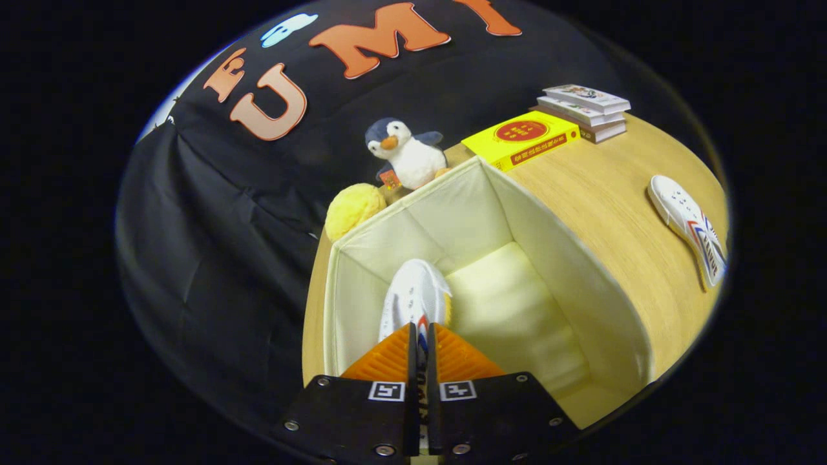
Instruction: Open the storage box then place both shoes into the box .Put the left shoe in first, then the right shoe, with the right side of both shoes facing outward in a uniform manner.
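Observation:
My gripper (420, 339) is shut on a white shoe (412, 297) with red and blue stripes, pinching it by its side so the toe points ahead of the fingers. The shoe hangs inside the open cream fabric storage box (581, 271), near its left wall and above the box floor. A second white shoe (691, 226) with the same stripes lies on its side on the wooden table (614, 200), well to the right of the box.
Beyond the box stand a plush penguin (406, 155), a yellow fluffy ball (354, 208), a yellow flat box (524, 137) and a stack of books (586, 108). The black cloth wall hangs behind and to the left of the table.

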A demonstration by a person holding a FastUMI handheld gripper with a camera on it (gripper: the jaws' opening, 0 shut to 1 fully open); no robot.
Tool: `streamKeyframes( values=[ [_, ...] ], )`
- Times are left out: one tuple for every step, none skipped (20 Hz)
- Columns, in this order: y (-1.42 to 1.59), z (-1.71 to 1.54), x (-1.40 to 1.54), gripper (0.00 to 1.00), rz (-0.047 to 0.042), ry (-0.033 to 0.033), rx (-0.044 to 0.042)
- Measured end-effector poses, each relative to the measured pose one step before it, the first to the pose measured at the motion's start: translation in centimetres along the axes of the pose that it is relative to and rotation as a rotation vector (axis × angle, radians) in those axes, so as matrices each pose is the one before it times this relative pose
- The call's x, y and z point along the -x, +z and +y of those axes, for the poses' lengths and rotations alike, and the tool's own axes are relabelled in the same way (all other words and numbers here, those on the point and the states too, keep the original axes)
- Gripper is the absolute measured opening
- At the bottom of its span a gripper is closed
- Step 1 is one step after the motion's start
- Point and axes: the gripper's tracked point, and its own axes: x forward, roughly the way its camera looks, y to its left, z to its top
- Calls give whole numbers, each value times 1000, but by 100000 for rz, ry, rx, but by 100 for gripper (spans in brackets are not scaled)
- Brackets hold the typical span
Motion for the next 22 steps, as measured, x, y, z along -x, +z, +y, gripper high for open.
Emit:
streamKeyframes(
  values=[
    [503, 426, 561, 21, -1615, 1806, 1043],
    [644, -163, 455, 29, -1211, 382, 2362],
    [487, -135, 497, 39, -645, 224, 2718],
    [489, 36, 617, 46, -765, 828, 2145],
    [497, 91, 756, 55, -1152, 1098, 2385],
    [684, -251, 688, 65, -1353, 316, 2695],
    [606, -502, 677, 76, -1317, -266, 2483],
    [562, -400, 650, 82, -1205, -28, 2367],
    [624, -739, 727, 92, -1233, -585, 1657],
    [508, -680, 699, 96, -1177, -61, 942],
    [636, -966, 674, 99, -1381, -409, 360],
    [637, -1025, 657, 99, -1051, -940, 350],
    [635, -1255, 686, 99, -1173, -632, 85],
    [718, -1128, 636, 99, -1414, -572, 71],
    [725, -1388, 643, 99, -1406, -1115, 330],
    [619, -1533, 525, 98, -1279, -1349, 792],
    [630, -1694, 521, 99, -1157, -1770, 818],
    [525, -1681, 407, 99, -798, -1872, 725],
    [390, -1842, 280, 99, -428, -1929, 455],
    [255, -1762, 321, 99, -156, -1821, 217],
    [338, -1855, 183, 99, -233, -2196, 139],
    [229, -1804, 114, 99, -132, -1950, 499]
  ],
)
